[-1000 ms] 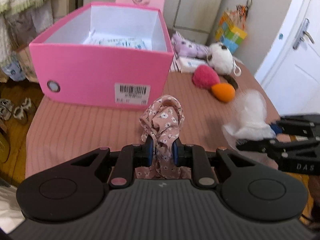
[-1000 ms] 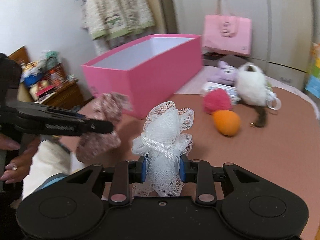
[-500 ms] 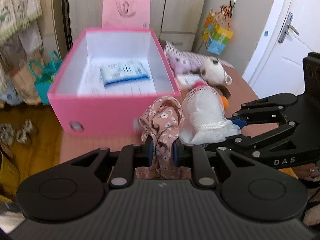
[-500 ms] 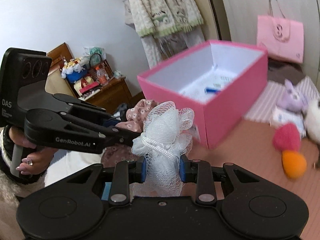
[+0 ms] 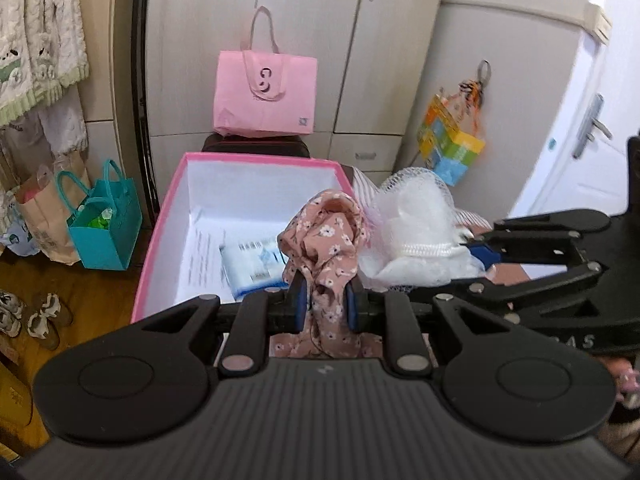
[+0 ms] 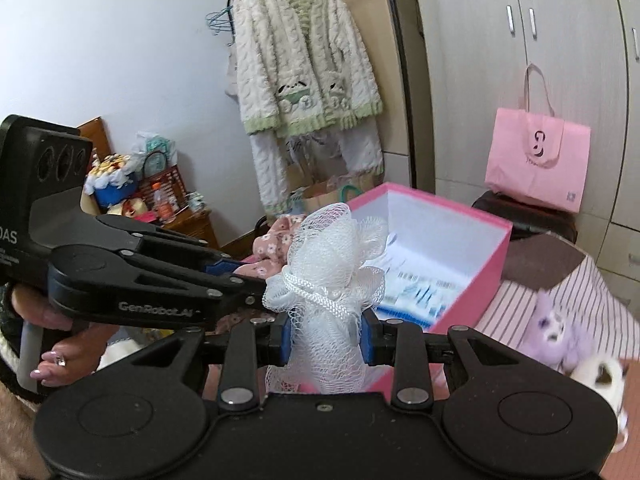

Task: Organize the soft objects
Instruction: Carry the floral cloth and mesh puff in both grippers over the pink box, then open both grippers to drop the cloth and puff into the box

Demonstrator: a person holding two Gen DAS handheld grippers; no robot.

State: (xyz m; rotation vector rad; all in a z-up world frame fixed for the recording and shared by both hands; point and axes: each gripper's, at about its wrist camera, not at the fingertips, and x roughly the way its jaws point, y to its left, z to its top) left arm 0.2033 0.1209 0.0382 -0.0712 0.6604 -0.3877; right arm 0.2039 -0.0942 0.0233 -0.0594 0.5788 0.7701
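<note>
My left gripper is shut on a pink floral cloth, held above the near end of the open pink box. Just to its right, my right gripper holds a white mesh bath puff. In the right wrist view, the right gripper has its blue pads pressed on the puff, and its jaws are opening slightly. The left gripper with the floral cloth sits close on the left, in front of the box.
A blue-and-white packet and papers lie inside the box. A purple plush and a white plush rest on the striped cloth at the right. Behind the box stands a pink bag; a teal bag is on the floor.
Both grippers have risen and moved forward together from the table to the near end of the box, each keeping its load. The inside of the box has come into view.
</note>
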